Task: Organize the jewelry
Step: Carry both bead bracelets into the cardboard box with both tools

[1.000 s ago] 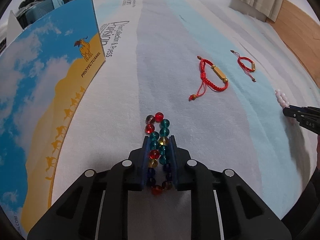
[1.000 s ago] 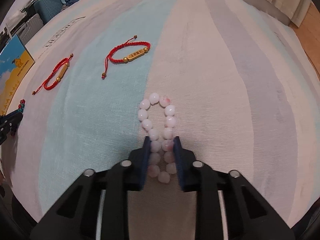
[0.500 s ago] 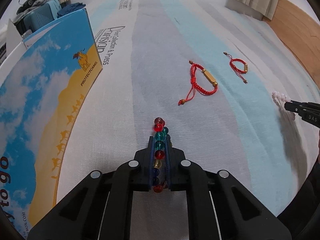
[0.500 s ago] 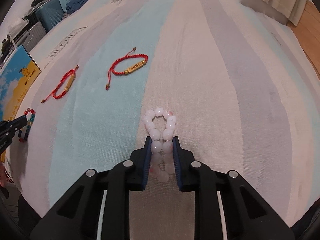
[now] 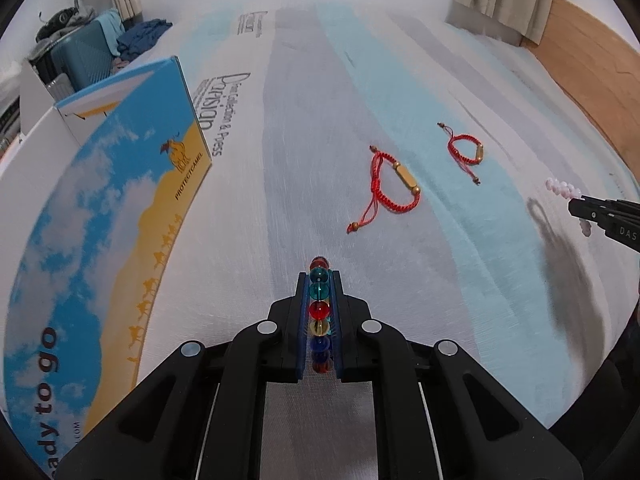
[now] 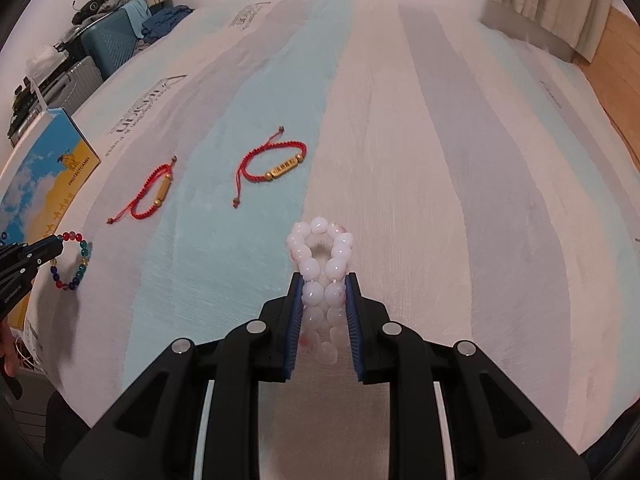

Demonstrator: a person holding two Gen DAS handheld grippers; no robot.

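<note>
The striped bedspread (image 6: pixel 440 160) lies open to the right and far side. Two red cord bracelets (image 6: pixel 272 166) (image 6: pixel 150 192) lie mid-left, and an upright printed box (image 5: pixel 100 220) walls the far-left edge.

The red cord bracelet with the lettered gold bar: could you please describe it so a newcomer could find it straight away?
Look at the striped bedspread and find its pale blue band. Two red cord bracelets lie there; take the red cord bracelet with the lettered gold bar, the one nearer the pink bead bracelet. Its bar bears engraved characters, whereas the other red cord bracelet, nearer the blue-and-yellow box, carries a plain gold tube.
</note>
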